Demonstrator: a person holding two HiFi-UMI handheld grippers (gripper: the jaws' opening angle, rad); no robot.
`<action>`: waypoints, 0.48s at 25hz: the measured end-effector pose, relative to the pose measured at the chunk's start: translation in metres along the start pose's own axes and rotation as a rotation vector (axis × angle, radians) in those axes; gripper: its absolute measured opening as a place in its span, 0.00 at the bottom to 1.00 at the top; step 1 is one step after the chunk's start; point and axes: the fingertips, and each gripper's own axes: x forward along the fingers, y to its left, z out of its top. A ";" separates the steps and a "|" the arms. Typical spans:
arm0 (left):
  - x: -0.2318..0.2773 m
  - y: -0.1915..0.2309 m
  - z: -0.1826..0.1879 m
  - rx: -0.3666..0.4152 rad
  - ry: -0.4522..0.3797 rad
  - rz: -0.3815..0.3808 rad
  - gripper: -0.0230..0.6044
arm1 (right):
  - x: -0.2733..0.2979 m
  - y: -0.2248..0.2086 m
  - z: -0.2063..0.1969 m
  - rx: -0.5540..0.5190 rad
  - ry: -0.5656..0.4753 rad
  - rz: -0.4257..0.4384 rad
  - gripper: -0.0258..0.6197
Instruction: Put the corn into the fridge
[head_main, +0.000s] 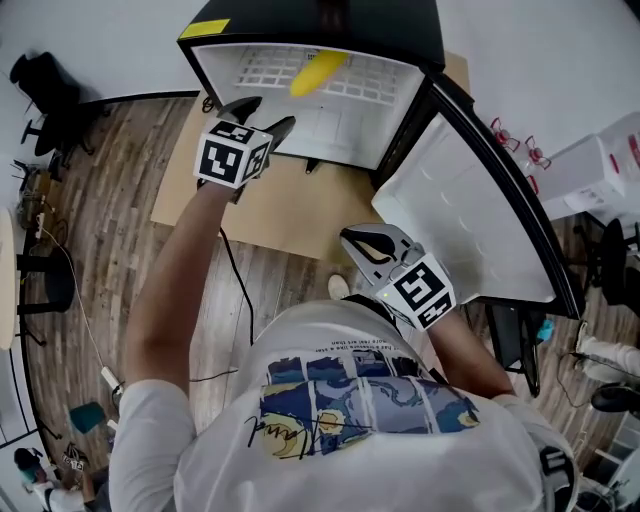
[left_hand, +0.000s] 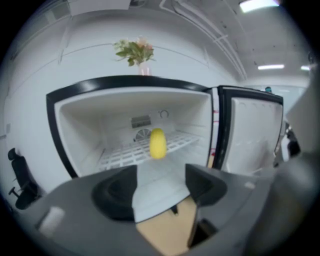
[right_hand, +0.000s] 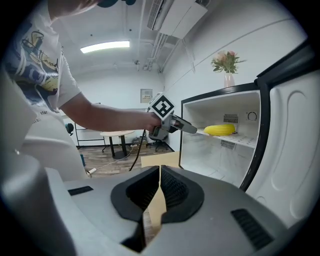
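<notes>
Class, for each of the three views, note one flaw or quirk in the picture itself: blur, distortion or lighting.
Head view: the yellow corn cob on the white wire shelf looks blurred. Left gripper view: fisheye bows the black-framed fridge, and the left gripper nearby is soft. Right gripper view: black corners, a ceiling strip light burns white.

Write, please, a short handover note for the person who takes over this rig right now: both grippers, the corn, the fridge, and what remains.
Left gripper: fingers apart, empty, held in front of the open fridge.
Right gripper: fingers together, holding nothing, held back near the body beside the door.
Corn: lies on the wire shelf inside the fridge; neither gripper touches it.
Done: the corn is in the fridge.
Left: probably only to draw the left gripper back and close the door, which stands wide open.
</notes>
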 end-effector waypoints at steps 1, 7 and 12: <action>-0.006 -0.003 -0.004 -0.007 -0.004 -0.006 0.53 | -0.001 0.004 -0.001 -0.001 0.005 -0.008 0.07; -0.047 -0.016 -0.030 -0.048 -0.032 -0.035 0.52 | -0.004 0.025 -0.009 0.014 0.024 -0.059 0.07; -0.089 -0.039 -0.052 -0.078 -0.057 -0.067 0.51 | -0.005 0.049 -0.012 0.037 0.018 -0.083 0.07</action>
